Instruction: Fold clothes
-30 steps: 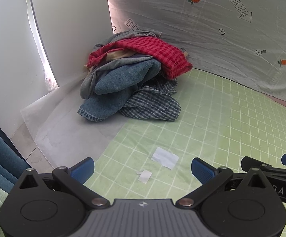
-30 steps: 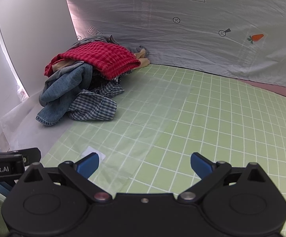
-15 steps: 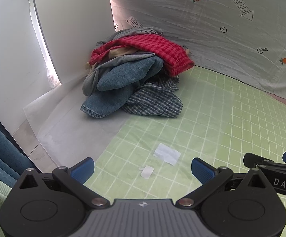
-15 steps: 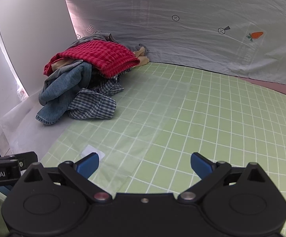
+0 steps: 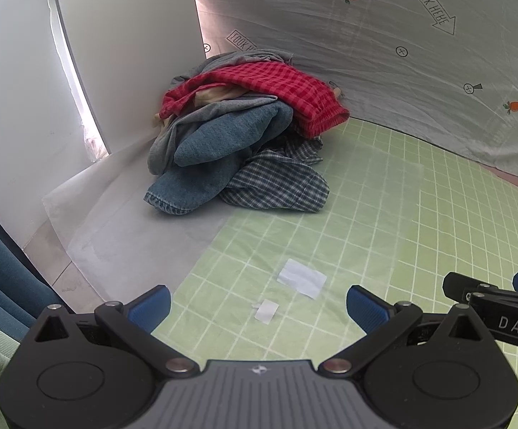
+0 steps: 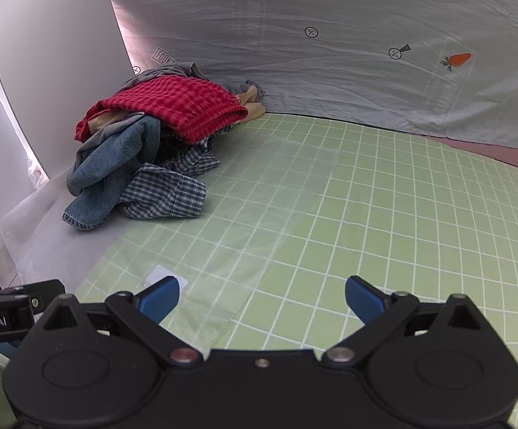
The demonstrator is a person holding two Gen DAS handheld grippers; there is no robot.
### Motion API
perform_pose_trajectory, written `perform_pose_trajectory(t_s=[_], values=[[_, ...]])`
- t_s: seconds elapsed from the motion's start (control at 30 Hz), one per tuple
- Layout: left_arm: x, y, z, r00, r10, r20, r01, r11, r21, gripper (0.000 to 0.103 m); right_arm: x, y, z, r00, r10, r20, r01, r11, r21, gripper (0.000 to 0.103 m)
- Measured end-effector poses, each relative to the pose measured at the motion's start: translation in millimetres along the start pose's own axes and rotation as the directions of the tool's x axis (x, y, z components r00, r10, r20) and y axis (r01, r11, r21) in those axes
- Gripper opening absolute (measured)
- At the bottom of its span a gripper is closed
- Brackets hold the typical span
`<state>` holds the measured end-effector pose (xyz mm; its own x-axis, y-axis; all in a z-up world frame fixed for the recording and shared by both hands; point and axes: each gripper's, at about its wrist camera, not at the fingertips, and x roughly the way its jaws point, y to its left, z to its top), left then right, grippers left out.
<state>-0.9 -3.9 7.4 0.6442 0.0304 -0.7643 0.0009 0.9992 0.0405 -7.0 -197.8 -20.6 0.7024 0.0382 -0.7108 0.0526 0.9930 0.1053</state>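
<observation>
Sprawling across the green grid mat (image 6: 384,214), bare floor faces both tongs; the clothes pile (image 5: 237,136) sits crumpled in the mat's far left corner. Left gripper (image 5: 257,307) and right gripper (image 6: 262,296) hang released, empty. Best bet: pinch one top layer, the red checked garment (image 6: 173,107), by its edge.

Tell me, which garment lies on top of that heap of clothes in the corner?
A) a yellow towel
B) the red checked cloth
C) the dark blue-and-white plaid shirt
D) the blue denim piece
B: the red checked cloth drapes over the crest of the heap, with the blue denim piece and the dark blue-and-white plaid shirt lower down.
</observation>
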Motion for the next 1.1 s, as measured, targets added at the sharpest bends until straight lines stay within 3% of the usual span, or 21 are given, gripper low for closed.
perform_pose_trajectory(t_s=[0.4, 0.67, 0.93, 1.1], values=[[-5, -6, 3, 1.0, 0.012, -0.013, -0.013, 1.0, -0.005, 0.103, 3, -8, 7, 1.0, 0.012, -0.009, -0.012, 1.0, 0.002, 0.1], [3, -3, 12, 0.998, 0.028, -0.058, -0.032, 0.998, -0.058, 0.103, 16, -15, 21, 1.0, 0.011, -0.025, -0.012, 0.999, -0.035, 0.1], [33, 8, 45, 0.994, 0.044, -0.096, -0.057, 0.989, -0.134, 0.103, 62, -12, 49, 0.999, 0.006, -0.035, -0.009, 0.995, -0.095, 0.098], [60, 26, 87, 0.994, 0.064, -0.083, -0.078, 0.983, -0.169, 0.102, 103, -3, 83, 1.0, 0.009, -0.021, -0.011, 0.996, -0.091, 0.094]])
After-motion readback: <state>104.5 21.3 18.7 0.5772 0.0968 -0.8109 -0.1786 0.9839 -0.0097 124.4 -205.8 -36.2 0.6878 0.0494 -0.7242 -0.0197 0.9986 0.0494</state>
